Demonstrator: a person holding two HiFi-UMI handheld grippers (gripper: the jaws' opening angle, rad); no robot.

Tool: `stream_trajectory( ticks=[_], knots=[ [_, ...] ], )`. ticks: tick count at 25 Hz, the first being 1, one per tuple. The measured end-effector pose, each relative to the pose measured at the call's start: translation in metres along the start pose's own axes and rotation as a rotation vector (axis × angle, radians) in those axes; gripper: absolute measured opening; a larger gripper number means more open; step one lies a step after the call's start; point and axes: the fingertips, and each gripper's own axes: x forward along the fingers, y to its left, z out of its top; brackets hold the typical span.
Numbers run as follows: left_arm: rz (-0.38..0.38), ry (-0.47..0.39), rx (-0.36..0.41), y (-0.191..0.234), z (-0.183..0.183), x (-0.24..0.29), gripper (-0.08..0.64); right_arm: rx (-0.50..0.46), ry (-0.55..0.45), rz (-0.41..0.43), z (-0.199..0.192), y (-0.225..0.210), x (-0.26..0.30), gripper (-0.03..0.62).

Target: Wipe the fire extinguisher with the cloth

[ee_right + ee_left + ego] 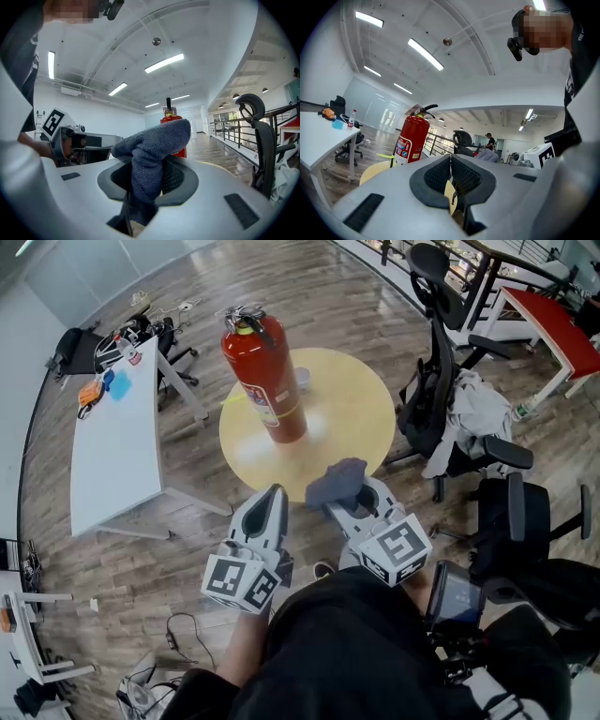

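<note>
A red fire extinguisher point(265, 376) stands upright on the round yellow table point(347, 418). It also shows in the left gripper view as the extinguisher point(411, 139), and its top peeks over the cloth point(151, 150) in the right gripper view. My right gripper point(349, 491) is shut on the grey-blue cloth point(336, 482), held at the table's near edge, short of the extinguisher. My left gripper point(273, 500) hovers beside it, jaws together with nothing between them.
A white desk point(112, 442) with small items stands at the left. Black office chairs point(445, 390) with draped clothing sit to the right, another chair point(525, 521) nearer me. A red table point(562, 329) stands at the far right. Cables lie on the wood floor point(178, 629).
</note>
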Motion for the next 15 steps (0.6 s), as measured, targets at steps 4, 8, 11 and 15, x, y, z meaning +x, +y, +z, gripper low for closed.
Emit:
stream_trajectory(
  ticks=[4,8,11,15],
  knots=[
    [-0.012,0.003,0.000,-0.004,-0.001,0.002,0.023,0.002,0.003,-0.007,0.000,-0.002,-0.002,0.114],
    [-0.017,0.002,0.004,-0.003,0.001,0.007,0.023,-0.003,0.010,-0.008,-0.002,-0.002,0.000,0.114],
    [-0.023,0.006,0.003,-0.002,0.001,0.010,0.023,-0.007,0.009,-0.006,-0.003,-0.002,0.003,0.114],
    [-0.031,0.007,0.006,0.000,0.000,0.014,0.023,-0.030,0.013,-0.003,-0.005,-0.002,0.006,0.114]
  ],
)
